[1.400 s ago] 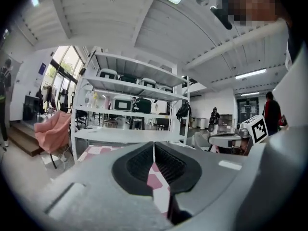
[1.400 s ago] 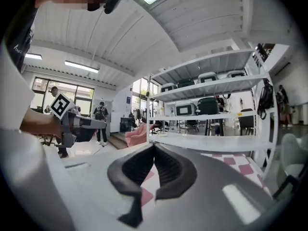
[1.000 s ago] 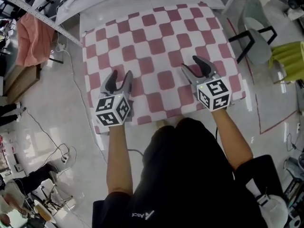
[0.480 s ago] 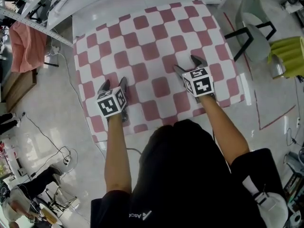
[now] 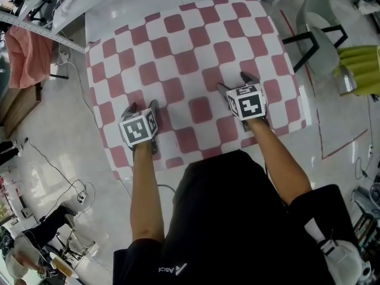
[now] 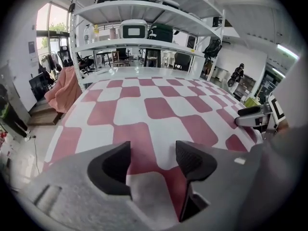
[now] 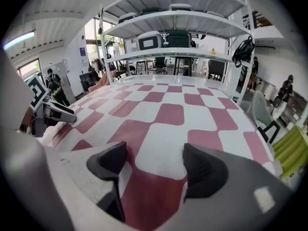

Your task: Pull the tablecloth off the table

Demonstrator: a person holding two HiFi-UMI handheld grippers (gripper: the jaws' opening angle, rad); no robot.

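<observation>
Nothing is done yet: the cloth lies flat over nearly the whole table. My left claw and right claw sit near its near edge. Both are opening wide, with cloth under them but not pinched. The grasp and the pull are left.

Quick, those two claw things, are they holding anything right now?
Left gripper: jaws opening, tablecloth lies flat under the gap, nothing pinched.
Right gripper: jaws opening, same cloth flat under the gap, nothing pinched.
</observation>
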